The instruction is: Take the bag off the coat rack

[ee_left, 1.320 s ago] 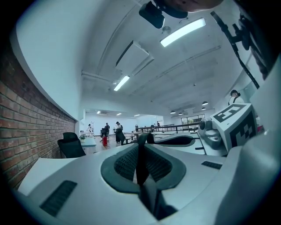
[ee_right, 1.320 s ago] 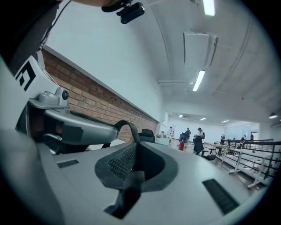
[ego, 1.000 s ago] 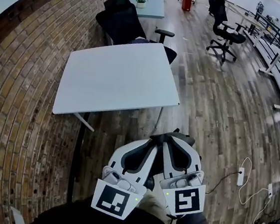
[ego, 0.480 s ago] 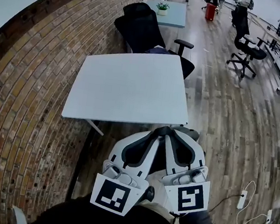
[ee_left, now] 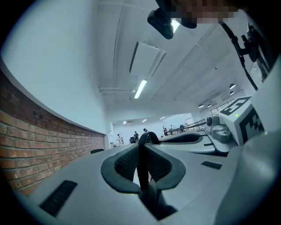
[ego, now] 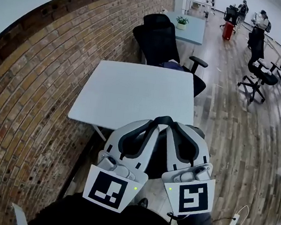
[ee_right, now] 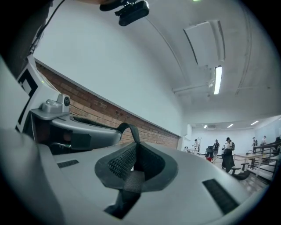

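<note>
In the head view my left gripper [ego: 151, 124] and right gripper [ego: 174, 127] are held side by side in front of me, tips close together over the near edge of the white table [ego: 138, 91]. A black bag strap [ego: 163, 119] arcs from one tip to the other. In the left gripper view the strap [ee_left: 141, 169] runs down between the shut jaws of the left gripper [ee_left: 141, 148]. The right gripper [ee_right: 134, 148] is likewise shut on the strap [ee_right: 126, 129], which loops above its pads. The bag's body is hidden beneath the grippers. No coat rack is in view.
A brick wall [ego: 31, 102] runs along the left. A black office chair [ego: 164, 41] stands behind the table, and a further table with a plant [ego: 181, 22] beyond it. More chairs [ego: 258, 67] stand on the wooden floor at right. A power strip [ego: 232, 223] lies near my feet.
Both grippers have risen together and moved forward over the table's near edge, keeping hold of the strap. The view has tilted up, showing more wall and room.
</note>
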### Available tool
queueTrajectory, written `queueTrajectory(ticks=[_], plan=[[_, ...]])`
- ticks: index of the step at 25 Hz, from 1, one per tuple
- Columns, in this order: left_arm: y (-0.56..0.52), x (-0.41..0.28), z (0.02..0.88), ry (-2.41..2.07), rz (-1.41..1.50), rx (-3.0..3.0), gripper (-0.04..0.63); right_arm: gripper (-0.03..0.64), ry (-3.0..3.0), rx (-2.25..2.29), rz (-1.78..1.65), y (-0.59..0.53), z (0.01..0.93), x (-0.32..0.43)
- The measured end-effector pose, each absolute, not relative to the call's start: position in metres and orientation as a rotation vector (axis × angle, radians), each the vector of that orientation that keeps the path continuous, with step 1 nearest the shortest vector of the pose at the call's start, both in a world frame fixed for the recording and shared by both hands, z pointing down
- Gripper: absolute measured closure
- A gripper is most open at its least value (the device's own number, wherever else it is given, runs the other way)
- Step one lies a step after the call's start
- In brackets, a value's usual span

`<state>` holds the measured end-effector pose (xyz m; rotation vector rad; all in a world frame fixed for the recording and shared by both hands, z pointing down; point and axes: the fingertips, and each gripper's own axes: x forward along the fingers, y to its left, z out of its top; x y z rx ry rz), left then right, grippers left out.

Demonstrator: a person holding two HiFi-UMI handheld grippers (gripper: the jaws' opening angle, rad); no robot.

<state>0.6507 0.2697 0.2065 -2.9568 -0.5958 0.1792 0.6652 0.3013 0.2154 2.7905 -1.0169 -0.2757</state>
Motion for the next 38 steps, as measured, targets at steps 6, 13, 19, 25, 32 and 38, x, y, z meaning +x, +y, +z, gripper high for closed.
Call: queueTrajectory(ticks=[6,13,19,25,32,38], plan=[[0.256,0.675,0.172,-0.571,0.241,-2.923,0.552,0.592,-1.065,2.787,-0.338,0.288,0.184,0.689],[0.226,0.722,0.143,-0.560,0.330,-2.899,0.554,0.592,-1.077,2.758,-0.407,0.261,0.158,0.733],[0.207,0.776,0.134,-0.601,0.361,-2.870,0.554,0.592,-1.049,2.759,-0.438,0.241,0.148,0.788],[0.188,0.833,0.133,-0.643,0.325,-2.864,0.552,0.592,-1.021,2.785,-0.407,0.222,0.147,0.844],[0.159,0.893,0.154,-0.639,0.294,-2.815,0.554,0.591,-0.990,2.778,-0.391,0.192,0.163,0.907],[0.144,0.927,0.169,-0.672,0.258,-2.772,0.552,0.591,-0.921,2.753,-0.398,0.172,0.172,0.946]])
